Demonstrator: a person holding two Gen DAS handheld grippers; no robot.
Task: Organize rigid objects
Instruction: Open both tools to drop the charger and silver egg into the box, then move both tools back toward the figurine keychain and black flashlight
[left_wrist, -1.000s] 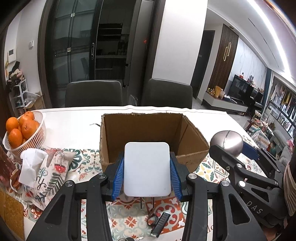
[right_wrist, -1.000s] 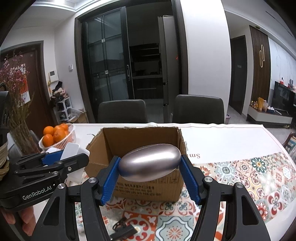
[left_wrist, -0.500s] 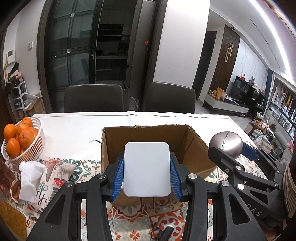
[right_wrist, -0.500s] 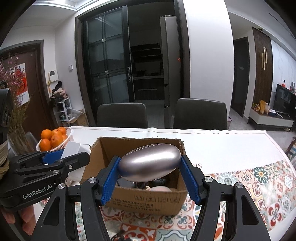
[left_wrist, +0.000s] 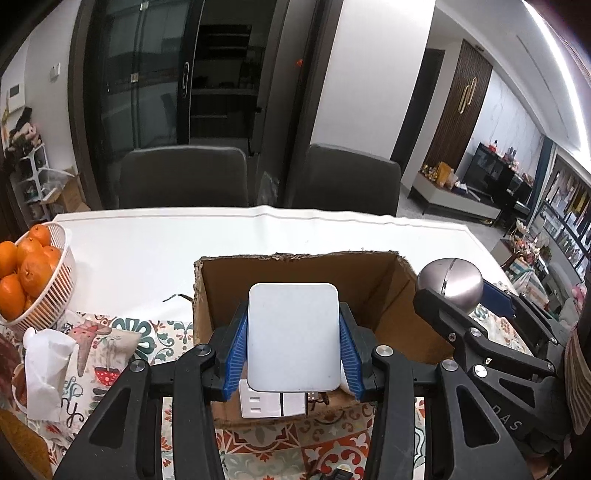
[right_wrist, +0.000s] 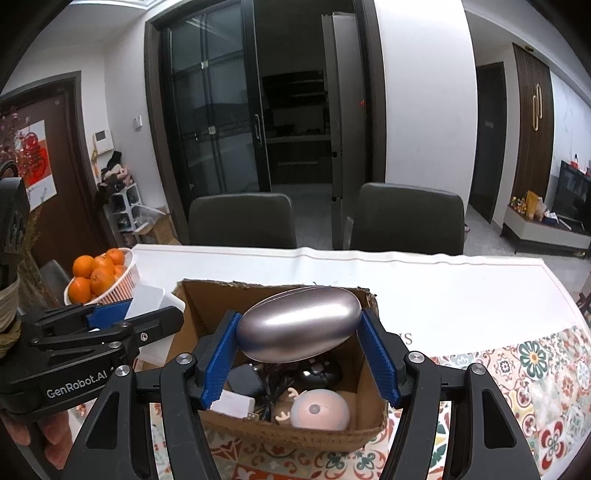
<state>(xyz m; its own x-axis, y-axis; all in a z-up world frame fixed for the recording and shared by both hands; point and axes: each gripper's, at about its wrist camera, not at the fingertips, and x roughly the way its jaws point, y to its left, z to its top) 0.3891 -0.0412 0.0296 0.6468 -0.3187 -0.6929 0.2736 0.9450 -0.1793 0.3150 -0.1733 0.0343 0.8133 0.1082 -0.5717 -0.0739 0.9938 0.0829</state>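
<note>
My left gripper (left_wrist: 293, 350) is shut on a flat white rounded-rectangle device (left_wrist: 293, 336) and holds it over the near left part of the open cardboard box (left_wrist: 369, 273). My right gripper (right_wrist: 301, 354) is shut on a silver egg-shaped case (right_wrist: 299, 328) and holds it above the same box (right_wrist: 192, 317). Inside the box I see a white power adapter (left_wrist: 273, 402), black cables and a charger (right_wrist: 245, 380), and a pink round mouse (right_wrist: 319, 410). The right gripper with the silver case also shows in the left wrist view (left_wrist: 450, 282).
A white basket of oranges (left_wrist: 59, 284) stands at the left on the table. A crumpled tissue (left_wrist: 44, 369) and a printed pouch (left_wrist: 99, 350) lie near it. Two dark chairs (left_wrist: 184, 177) stand behind the table's far edge (left_wrist: 258, 212).
Both grippers have moved forward and over the box with their objects. The box's contents have come into sight below them.
</note>
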